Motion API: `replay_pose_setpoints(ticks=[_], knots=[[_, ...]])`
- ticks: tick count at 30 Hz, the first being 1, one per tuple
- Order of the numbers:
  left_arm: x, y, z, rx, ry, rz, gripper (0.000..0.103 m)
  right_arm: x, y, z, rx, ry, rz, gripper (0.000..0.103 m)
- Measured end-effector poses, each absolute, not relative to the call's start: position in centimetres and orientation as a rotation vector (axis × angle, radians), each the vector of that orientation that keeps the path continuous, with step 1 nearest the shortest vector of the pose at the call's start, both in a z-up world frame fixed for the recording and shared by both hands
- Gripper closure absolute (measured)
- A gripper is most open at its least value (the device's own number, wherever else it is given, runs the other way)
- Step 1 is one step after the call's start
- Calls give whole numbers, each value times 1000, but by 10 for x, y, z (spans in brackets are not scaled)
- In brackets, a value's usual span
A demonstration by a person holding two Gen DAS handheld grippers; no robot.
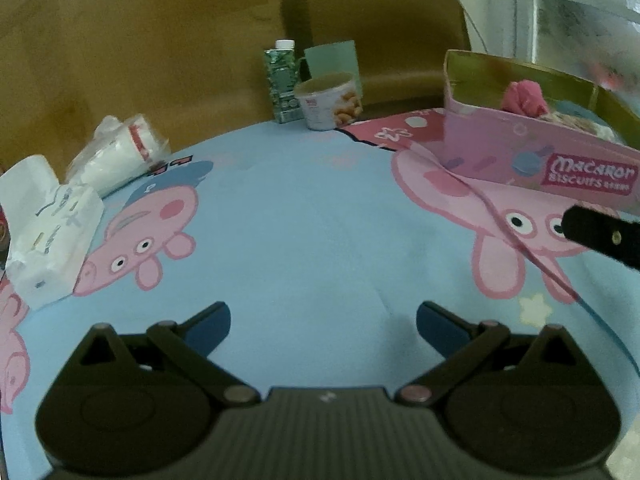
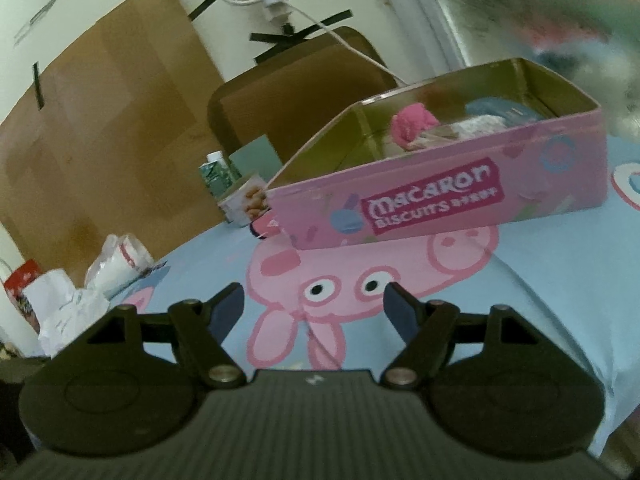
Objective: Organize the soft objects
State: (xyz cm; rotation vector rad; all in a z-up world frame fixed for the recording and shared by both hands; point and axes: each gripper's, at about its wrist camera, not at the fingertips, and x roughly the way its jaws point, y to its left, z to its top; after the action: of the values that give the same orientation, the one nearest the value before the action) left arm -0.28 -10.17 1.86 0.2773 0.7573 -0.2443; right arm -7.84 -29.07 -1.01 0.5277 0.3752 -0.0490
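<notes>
Several soft items already lie inside the pink biscuit tin (image 2: 440,200): a pink plush piece (image 2: 412,124), something pale and something blue beside it, too blurred to name. The tin stands open on the blue cartoon-print cloth (image 1: 312,208), lid off, presumably so items drop straight in. The right gripper (image 2: 314,300) sits just before the tin, jaws spread wide and empty. The left gripper (image 1: 323,322) hovers over bare cloth, likewise spread, holding nothing. Well apart at the cloth's left edge lie a tissue pack (image 1: 52,232) and a plastic-wrapped white bundle (image 1: 120,152). A carton (image 1: 282,80) and a snack tub (image 1: 329,100) stand behind, likely unrelated.
</notes>
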Motion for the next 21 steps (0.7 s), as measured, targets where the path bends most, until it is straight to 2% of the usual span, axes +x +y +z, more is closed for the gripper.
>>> replay_pose_setpoints(ticks=[21], knots=[[-10,-66,39,192,696,-288,0,-86,-253,18,419,333,-19,19]])
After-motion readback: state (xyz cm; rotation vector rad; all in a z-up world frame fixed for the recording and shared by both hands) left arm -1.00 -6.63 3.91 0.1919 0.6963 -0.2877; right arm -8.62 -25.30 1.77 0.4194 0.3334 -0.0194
